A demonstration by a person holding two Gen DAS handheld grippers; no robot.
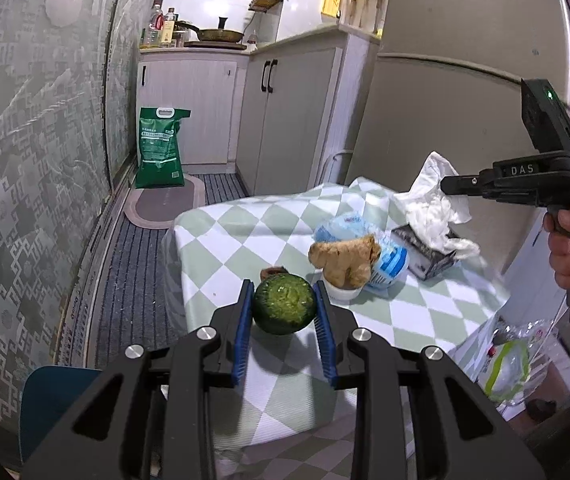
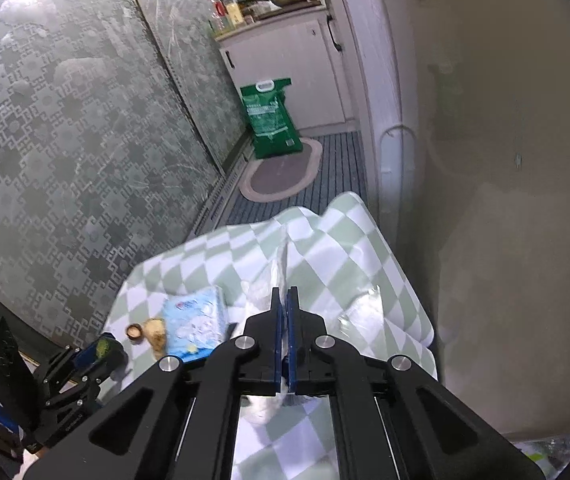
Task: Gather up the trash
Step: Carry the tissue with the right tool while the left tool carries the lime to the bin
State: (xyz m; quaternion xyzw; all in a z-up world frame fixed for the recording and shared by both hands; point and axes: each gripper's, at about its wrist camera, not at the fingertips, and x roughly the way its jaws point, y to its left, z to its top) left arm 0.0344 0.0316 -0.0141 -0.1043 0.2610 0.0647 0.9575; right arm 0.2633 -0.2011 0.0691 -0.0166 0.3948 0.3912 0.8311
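The left hand-held gripper [image 1: 284, 304] clamps its blue pads on a round dark-green fruit half just above the green-and-white checked worktop [image 1: 225, 232]. The right hand-held gripper [image 2: 284, 300] pinches a crumpled white tissue [image 2: 273, 280] tight, above a black tissue box [image 1: 425, 252].

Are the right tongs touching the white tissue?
Touching. In the right wrist view the right tongs are shut on the white tissue, which sticks out beyond their tips.
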